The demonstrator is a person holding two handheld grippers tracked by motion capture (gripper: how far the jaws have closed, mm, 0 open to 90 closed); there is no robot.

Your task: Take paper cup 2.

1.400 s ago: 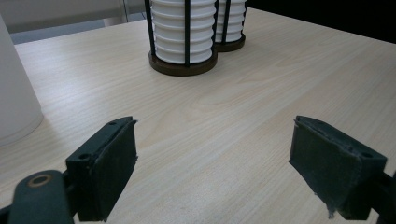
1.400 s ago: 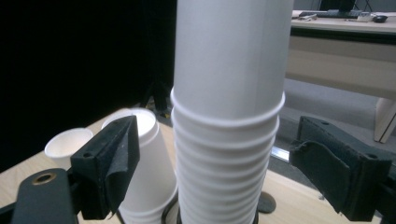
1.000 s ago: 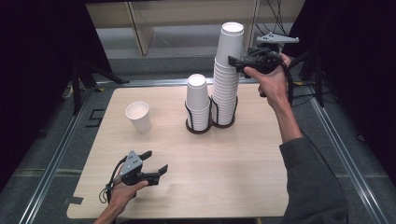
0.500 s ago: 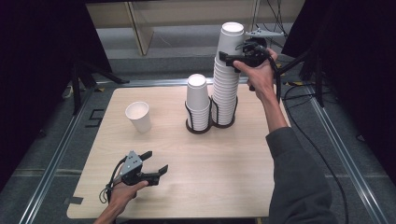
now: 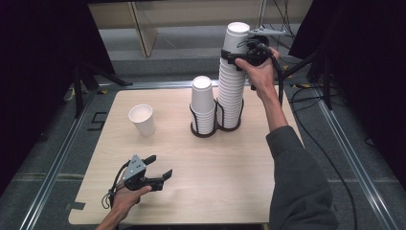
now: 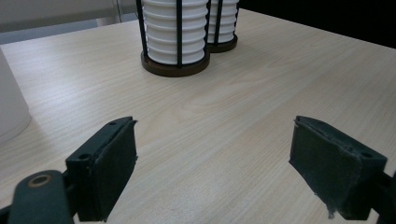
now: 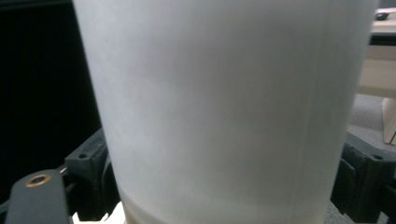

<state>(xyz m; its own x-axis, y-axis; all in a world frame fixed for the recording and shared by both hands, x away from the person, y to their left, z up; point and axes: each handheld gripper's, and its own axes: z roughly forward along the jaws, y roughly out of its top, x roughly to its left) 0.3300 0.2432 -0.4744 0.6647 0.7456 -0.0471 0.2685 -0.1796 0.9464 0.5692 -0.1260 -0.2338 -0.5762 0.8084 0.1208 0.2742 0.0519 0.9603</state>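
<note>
Because top white paper cup must lift off tall stack, right gripper grips its sides; left gripper rests released on table, lone cup ahead.

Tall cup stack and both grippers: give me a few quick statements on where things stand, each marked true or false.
1. The right gripper has its jaws around the top cup of the tall stack. True.
2. The left gripper holds a cup. False: its jaws are open and empty above the table.
3. The single cup lies on its side. False: it stands upright.
4. Both stacks sit in a dark wire holder. True.
</note>
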